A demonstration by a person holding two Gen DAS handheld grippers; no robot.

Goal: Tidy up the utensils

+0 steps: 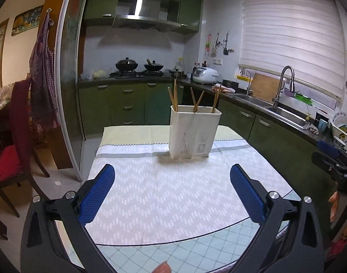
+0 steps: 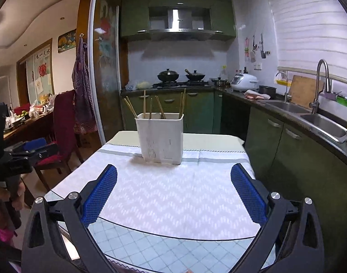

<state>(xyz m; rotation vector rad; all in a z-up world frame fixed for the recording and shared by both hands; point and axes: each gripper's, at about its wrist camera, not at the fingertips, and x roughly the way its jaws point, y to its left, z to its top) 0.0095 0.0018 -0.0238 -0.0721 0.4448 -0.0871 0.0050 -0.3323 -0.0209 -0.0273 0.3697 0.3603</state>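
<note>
A white plastic utensil holder [image 1: 193, 132] stands upright on the white patterned cloth [image 1: 168, 195] of the table; it also shows in the right wrist view [image 2: 161, 136]. Several wooden chopsticks [image 1: 175, 95] stick up out of it, seen also in the right wrist view [image 2: 159, 107]. My left gripper [image 1: 172, 173] is open and empty, hovering above the cloth in front of the holder. My right gripper [image 2: 173, 174] is open and empty, also short of the holder. The right gripper shows at the right edge of the left view [image 1: 332, 159].
A green counter with a steel sink [image 1: 284, 111] and tap runs along the right. The stove with woks [image 1: 139, 67] is at the back. A chair with a red cushion [image 1: 5, 168] stands left of the table. The table's near part has a blue checked cover [image 2: 150, 248].
</note>
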